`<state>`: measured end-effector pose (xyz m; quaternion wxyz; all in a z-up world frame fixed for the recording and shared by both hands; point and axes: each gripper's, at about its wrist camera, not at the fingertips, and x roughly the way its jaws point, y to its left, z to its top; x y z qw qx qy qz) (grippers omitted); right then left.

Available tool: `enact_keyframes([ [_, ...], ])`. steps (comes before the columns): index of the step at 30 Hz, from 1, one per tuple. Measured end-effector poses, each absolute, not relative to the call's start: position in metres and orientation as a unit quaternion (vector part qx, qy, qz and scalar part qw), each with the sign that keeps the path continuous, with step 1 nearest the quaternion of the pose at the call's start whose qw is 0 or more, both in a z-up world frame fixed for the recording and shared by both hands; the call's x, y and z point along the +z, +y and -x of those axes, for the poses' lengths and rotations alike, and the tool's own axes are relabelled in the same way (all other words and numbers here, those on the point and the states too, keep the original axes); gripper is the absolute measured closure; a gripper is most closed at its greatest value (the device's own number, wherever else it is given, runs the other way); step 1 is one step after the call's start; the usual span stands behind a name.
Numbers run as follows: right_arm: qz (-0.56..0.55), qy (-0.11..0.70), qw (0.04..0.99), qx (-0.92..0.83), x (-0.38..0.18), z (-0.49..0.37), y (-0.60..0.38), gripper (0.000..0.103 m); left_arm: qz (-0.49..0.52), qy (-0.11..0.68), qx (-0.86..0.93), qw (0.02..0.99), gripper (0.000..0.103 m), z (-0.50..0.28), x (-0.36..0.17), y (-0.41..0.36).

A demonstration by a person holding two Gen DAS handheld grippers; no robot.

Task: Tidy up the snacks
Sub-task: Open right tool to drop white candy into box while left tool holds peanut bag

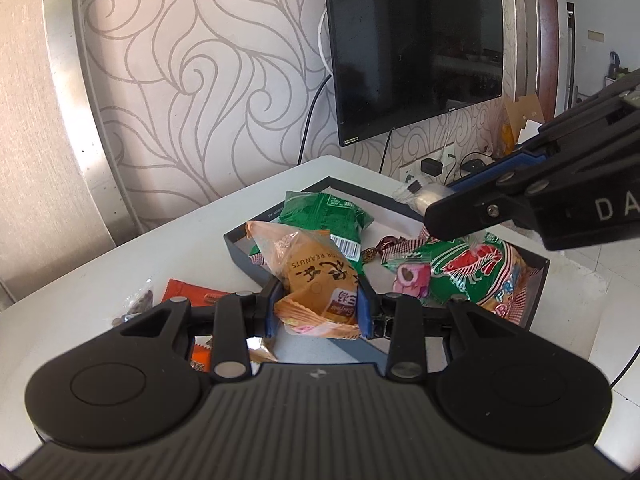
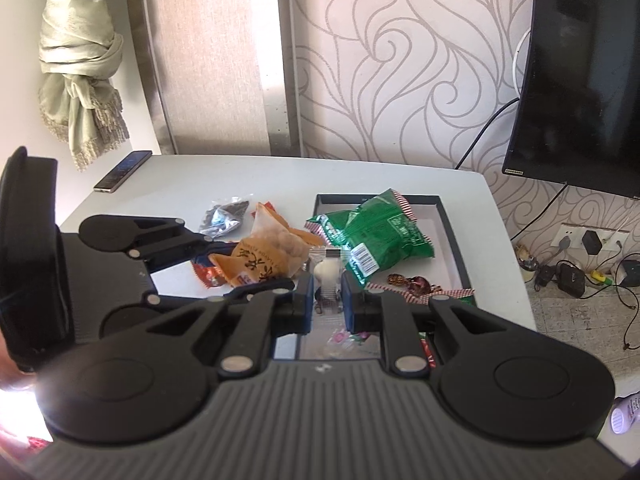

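My left gripper [image 1: 318,306] is shut on an orange peanut bag [image 1: 316,276] and holds it over the near rim of a dark shallow box [image 1: 240,246]. The bag also shows in the right wrist view [image 2: 266,258]. My right gripper [image 2: 326,296] is shut on a small clear packet with a white sweet [image 2: 327,270], above the box [image 2: 452,240]. In the left wrist view the right gripper [image 1: 436,208] reaches in from the right with that packet [image 1: 420,194]. The box holds a green snack bag [image 1: 324,216], [image 2: 376,232], a green and orange prawn-cracker bag [image 1: 476,268], a pink sweet [image 1: 410,278] and a brown wrapped candy [image 2: 412,282].
On the white table [image 2: 240,176] left of the box lie an orange-red packet [image 1: 192,294] and a clear bag of dark bits [image 2: 224,216]. A phone [image 2: 122,170] lies at the far left corner. A TV [image 1: 416,48] hangs on the wall behind, with sockets and cables [image 2: 580,256] below.
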<state>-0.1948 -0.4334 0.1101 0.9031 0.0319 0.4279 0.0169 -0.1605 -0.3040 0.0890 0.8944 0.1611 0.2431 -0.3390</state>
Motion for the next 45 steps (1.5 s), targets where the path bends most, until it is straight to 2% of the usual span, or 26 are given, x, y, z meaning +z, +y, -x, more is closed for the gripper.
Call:
enact_keyframes([
  [10, -0.023, 0.431, 0.902, 0.015, 0.106, 0.176, -0.454, 0.085, -0.159, 0.245, -0.335, 0.896, 0.061, 0.162, 0.089, -0.312],
  [30, -0.012, 0.469, 0.883, 0.012, 0.062, 0.122, -0.478, 0.085, -0.146, 0.255, -0.304, 0.906, 0.061, 0.158, 0.085, -0.309],
  [45, -0.075, 0.474, 0.877, 0.006, 0.052, 0.12, -0.491, 0.083, -0.146, 0.259, -0.301, 0.906, 0.061, 0.155, 0.082, -0.308],
])
